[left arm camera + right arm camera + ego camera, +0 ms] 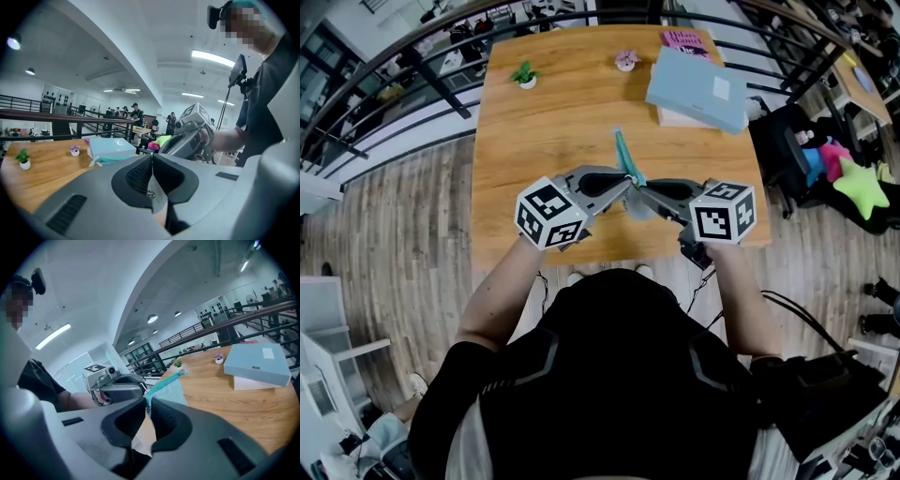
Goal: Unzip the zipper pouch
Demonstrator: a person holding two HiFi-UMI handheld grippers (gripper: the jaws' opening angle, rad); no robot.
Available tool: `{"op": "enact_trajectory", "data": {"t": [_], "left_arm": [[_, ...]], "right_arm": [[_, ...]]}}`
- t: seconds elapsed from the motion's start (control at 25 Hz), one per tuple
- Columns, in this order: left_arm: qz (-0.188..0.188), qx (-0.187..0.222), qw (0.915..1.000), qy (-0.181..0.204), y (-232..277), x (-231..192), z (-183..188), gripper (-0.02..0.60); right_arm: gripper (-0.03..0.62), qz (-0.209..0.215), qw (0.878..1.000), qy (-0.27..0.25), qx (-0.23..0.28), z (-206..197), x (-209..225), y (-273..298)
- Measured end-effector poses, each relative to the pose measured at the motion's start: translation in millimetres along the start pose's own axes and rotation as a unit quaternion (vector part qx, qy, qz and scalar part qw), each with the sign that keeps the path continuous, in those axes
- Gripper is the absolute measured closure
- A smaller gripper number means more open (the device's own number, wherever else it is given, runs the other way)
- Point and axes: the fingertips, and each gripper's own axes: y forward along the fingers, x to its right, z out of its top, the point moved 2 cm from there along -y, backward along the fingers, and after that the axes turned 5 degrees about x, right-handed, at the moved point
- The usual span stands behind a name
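Note:
The zipper pouch (638, 208) is pale blue-grey with a teal zipper (623, 150). It is held up over the near part of the wooden table (534, 150), between both grippers. My left gripper (626, 186) comes in from the left. In the left gripper view its jaws (152, 161) are shut on a thin pale tab at the pouch's zipper end. My right gripper (645, 193) comes in from the right, almost tip to tip with the left. In the right gripper view it (147, 406) is shut on the pouch's edge, and the pouch (174, 392) and teal zipper (164, 379) stretch away beyond the jaws.
At the table's far right a pale blue box (698, 89) lies on a white one, with a pink book (684, 39) behind. A small potted plant (525, 75) and a pink flower pot (626, 61) stand at the back. Railings run behind, and bags and a green star cushion (858, 187) sit to the right.

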Motion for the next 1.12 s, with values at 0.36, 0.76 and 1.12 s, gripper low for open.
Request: {"op": "enact_trajectory", "data": {"t": [0.36,0.76,1.12], "left_arm": [[-0.015,-0.023,0.9996,0.006,-11.8,-6.0,1.8,0.552],[0.052,-0.011,0.9985,-0.009,-24.2,-39.4,5.2,0.552],[0.105,-0.009,0.9944,-0.013,-36.6,-66.1,6.0,0.551]], "right_arm": [[0.549,0.029,0.999,-0.012,-0.019,-7.0,-0.9,-2.8],[0.548,0.019,0.999,-0.014,-0.022,-3.4,12.1,-2.0],[0.548,-0.001,0.998,-0.048,-0.032,4.1,29.1,0.3]]}}
